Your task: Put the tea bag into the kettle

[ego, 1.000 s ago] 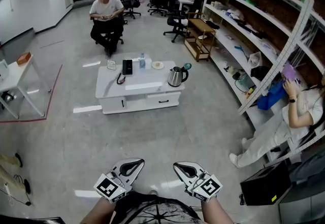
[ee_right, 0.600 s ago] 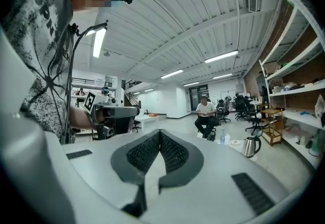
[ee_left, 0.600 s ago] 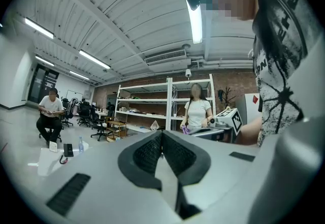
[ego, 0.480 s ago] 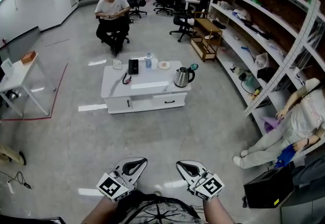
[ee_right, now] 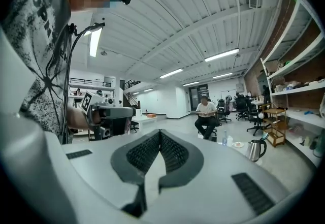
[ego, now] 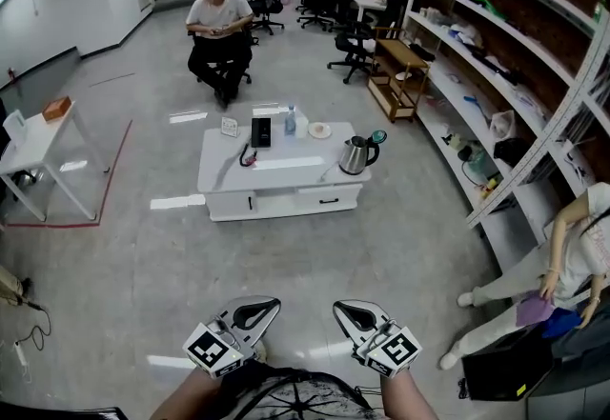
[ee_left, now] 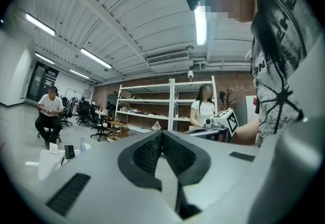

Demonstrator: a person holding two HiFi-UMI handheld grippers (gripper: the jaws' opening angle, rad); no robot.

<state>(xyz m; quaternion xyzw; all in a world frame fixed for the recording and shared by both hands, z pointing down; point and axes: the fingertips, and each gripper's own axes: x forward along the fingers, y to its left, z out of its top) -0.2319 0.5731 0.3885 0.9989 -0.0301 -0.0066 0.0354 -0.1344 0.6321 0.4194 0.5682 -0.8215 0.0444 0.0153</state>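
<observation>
We hold the left hand-held gripper (ego: 250, 313) and the right hand-held gripper (ego: 355, 316) side by side at the bottom middle of the head view, both pointing out across the room. Each has its jaws pressed together with nothing between them. The kettle (ego: 355, 155) stands upright near the right end of the white worktop (ego: 276, 182), in the middle of the frame, well apart from both. A bottle (ego: 291, 120) and a plate (ego: 320, 130) sit just above and left of it. We cannot make out the tea bag.
</observation>
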